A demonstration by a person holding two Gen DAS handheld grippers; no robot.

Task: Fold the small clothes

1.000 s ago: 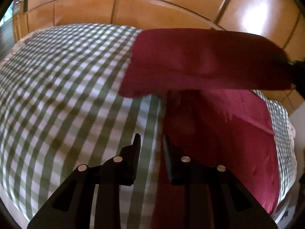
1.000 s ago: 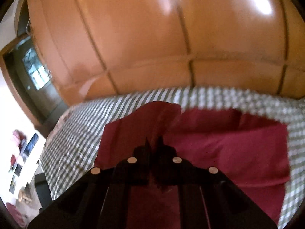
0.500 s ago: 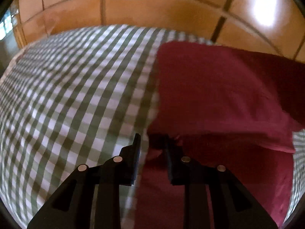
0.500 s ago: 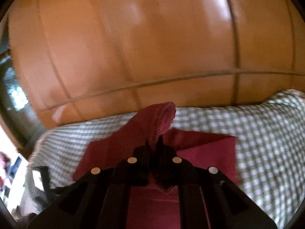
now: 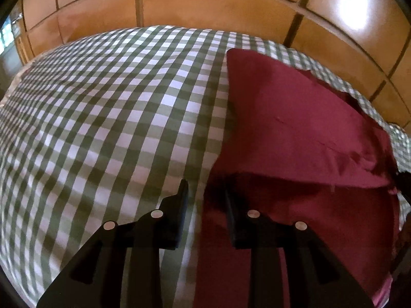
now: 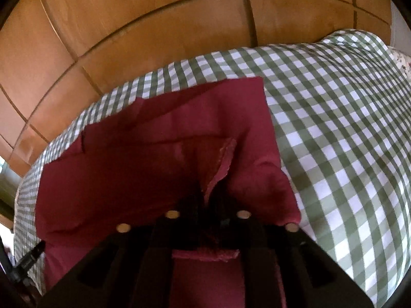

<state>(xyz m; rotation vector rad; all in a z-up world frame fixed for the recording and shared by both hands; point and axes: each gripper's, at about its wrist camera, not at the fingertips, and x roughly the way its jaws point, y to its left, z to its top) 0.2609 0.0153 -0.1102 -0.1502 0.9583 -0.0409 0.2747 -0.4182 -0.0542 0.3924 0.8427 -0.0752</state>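
Observation:
A dark red cloth (image 5: 295, 128) lies on a green-and-white checked bedsheet (image 5: 115, 115), with its far half folded over the near half. My left gripper (image 5: 205, 192) is open and empty, low over the cloth's left edge, its right finger over the red fabric. My right gripper (image 6: 205, 200) is shut on a hemmed corner of the red cloth (image 6: 143, 169), pressed down near the cloth's right edge; the fingertips are buried in the fabric.
Glossy orange wooden wardrobe panels (image 5: 205, 2) rise behind the bed. The checked sheet (image 6: 346, 128) stretches wide to the left in the left wrist view and to the right in the right wrist view.
My right gripper has carried the held cloth edge over and down, laying the flap flat onto the lower half. My left gripper stayed open by the cloth's left edge.

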